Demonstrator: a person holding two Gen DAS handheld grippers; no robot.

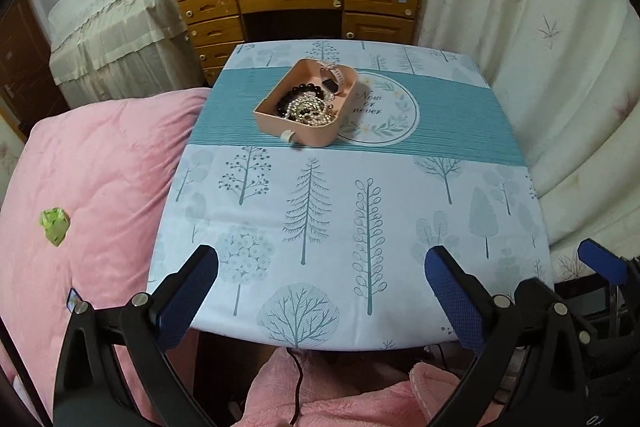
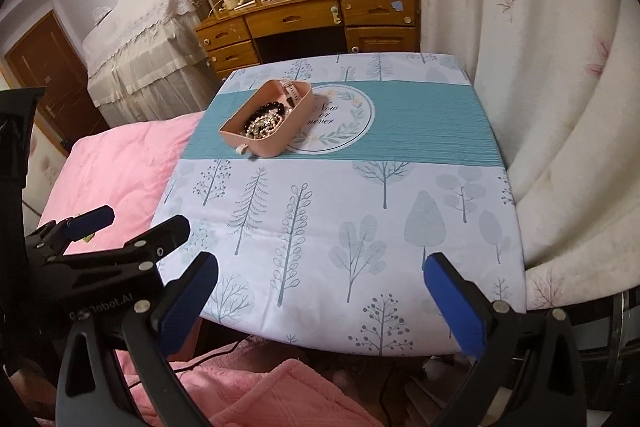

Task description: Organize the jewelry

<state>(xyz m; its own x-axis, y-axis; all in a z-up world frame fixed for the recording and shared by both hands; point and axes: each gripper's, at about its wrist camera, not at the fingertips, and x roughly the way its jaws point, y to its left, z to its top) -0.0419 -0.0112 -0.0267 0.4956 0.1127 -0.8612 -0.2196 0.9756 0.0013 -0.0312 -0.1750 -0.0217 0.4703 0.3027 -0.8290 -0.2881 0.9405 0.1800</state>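
A pink rectangular tray (image 1: 272, 121) (image 2: 298, 123) sits on the teal band of the tree-print tablecloth, toward the far side. In it lie a black bead bracelet (image 1: 298, 94) (image 2: 266, 109), a pale pearl-like chain heap (image 1: 310, 111) (image 2: 262, 127) and a pink-strapped watch (image 1: 334, 77) (image 2: 291, 91). A small white ring (image 1: 287, 136) (image 2: 242, 149) lies against the tray's near wall. My left gripper (image 1: 320, 279) is open and empty at the table's near edge. My right gripper (image 2: 320, 283) is open and empty, also at the near edge.
The table (image 1: 340, 227) (image 2: 360, 219) is covered by the printed cloth. A pink quilt (image 1: 92, 179) (image 2: 124, 163) lies left of it, white curtains (image 1: 540, 47) (image 2: 540, 67) right. A wooden desk (image 1: 300, 7) (image 2: 312, 19) stands behind. The left gripper shows at the right wrist view's left (image 2: 132, 227).
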